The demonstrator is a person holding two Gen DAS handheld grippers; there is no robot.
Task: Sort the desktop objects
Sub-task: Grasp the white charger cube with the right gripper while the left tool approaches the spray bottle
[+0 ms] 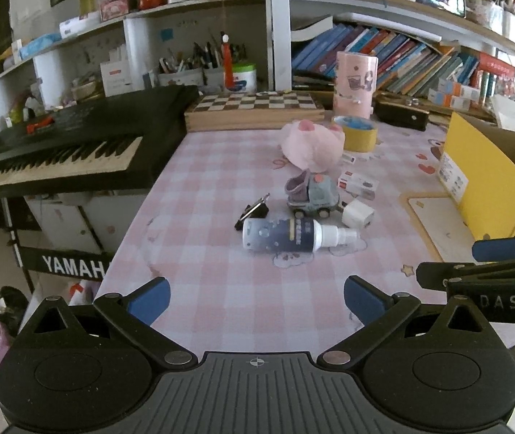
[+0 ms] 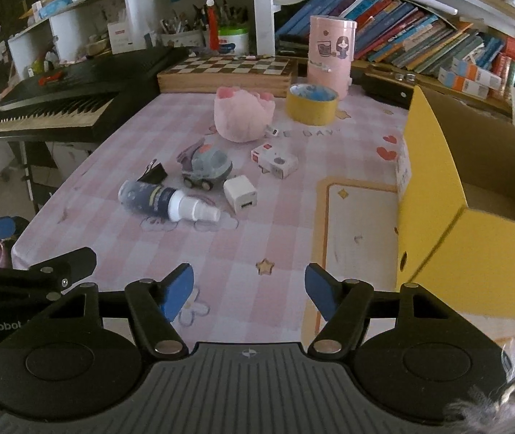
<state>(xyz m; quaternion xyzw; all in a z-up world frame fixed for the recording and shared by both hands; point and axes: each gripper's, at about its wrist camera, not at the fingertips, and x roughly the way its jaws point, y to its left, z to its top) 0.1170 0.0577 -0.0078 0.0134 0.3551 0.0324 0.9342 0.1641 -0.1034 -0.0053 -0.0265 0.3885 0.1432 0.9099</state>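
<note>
Sorting looks barely begun: the yellow box (image 2: 434, 195), stiff cardboard, shows nothing inside as far as I can see, and everything lies loose mid-table on the checked cloth (image 1: 221, 181). Largest first: fuzzy pink plush (image 2: 243, 115), tape roll (image 2: 311, 103), smooth spray bottle (image 2: 163, 200), rounded toy truck (image 2: 205, 168), white charger cube (image 2: 240, 192), black clip (image 2: 153, 174). Left gripper (image 1: 257, 298) and right gripper (image 2: 249, 291) hover near the table's front edge, jaws spread, empty.

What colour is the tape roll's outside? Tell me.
Yellow; the tape roll shows best in the right wrist view.
</note>
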